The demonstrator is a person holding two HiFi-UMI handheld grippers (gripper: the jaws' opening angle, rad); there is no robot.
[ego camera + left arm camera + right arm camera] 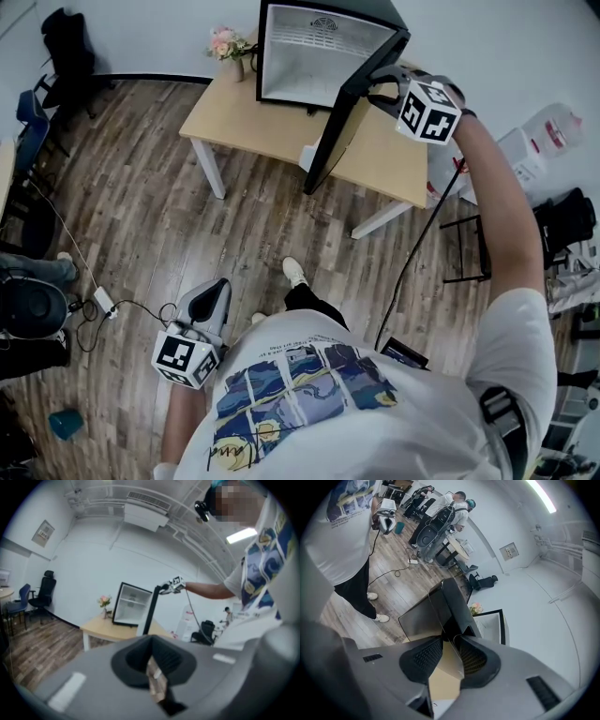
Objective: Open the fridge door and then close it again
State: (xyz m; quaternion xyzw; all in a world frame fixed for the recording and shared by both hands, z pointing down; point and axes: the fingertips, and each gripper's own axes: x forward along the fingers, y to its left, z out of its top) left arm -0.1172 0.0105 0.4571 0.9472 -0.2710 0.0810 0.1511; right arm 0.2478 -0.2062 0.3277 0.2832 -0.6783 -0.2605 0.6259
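1. Closest to the camera is the person's printed shirt (309, 394). The left gripper (212, 295) hangs low, far from the fridge (314, 52), with its jaws almost together and holding nothing.
2. The right gripper (449, 654) is closed on the upper edge of the fridge door (339, 127), which stands wide open in front of the fridge on the surface (239, 117).
3. The opening step seems done. The next move probably means swinging the door to the fridge until it shuts.

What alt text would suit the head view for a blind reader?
A person's right gripper clamps the top edge of the open door of a mini fridge on a wooden table. The left gripper hangs low.
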